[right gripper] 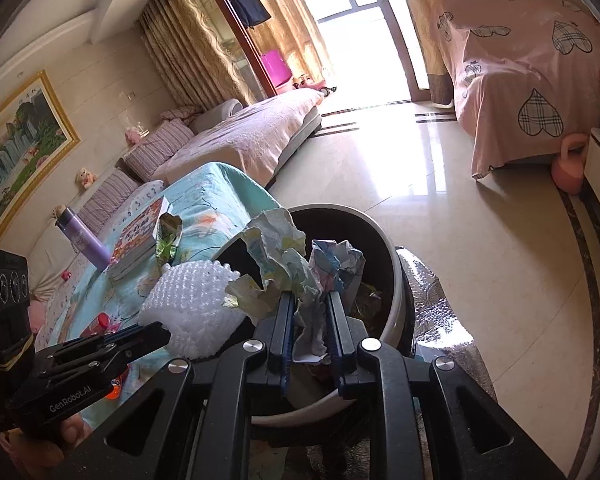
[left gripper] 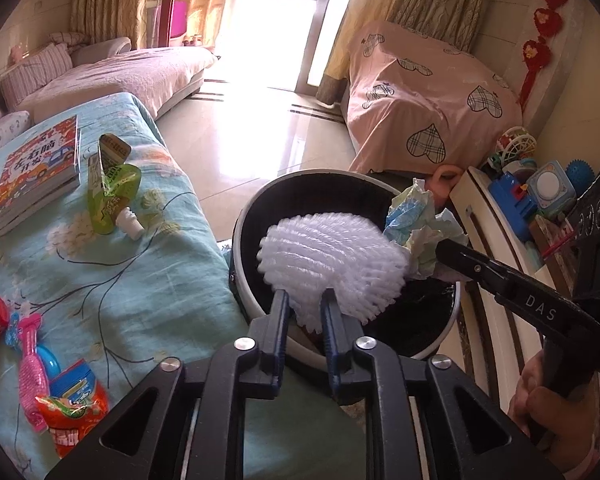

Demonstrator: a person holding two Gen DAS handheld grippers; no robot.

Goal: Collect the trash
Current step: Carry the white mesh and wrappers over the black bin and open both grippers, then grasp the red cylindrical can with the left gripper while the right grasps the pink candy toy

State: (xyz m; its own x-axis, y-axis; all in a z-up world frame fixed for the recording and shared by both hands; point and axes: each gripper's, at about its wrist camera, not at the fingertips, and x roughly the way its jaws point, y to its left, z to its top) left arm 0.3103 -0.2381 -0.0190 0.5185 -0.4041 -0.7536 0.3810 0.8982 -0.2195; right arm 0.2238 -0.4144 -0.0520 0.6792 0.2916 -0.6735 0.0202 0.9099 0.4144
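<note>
Left tongs (left gripper: pixel 305 300) clamp the foam net (left gripper: pixel 332 264); right tongs (right gripper: pixel 309 300) clamp the crumpled paper (right gripper: pixel 300 264), both over the bin (left gripper: pixel 244 240).

The bin stands tight against the desk (left gripper: pixel 140 264) edge on one side and near a cabinet (left gripper: pixel 488 232) on the other, with bare floor (right gripper: pixel 480 248) open beyond. The net fans out wide across the bin mouth, away from the tongs. The paper stands up from its tongs, long axis roughly upright. A pouch (left gripper: pixel 112 188) lies on the desk, spout toward the bin.
</note>
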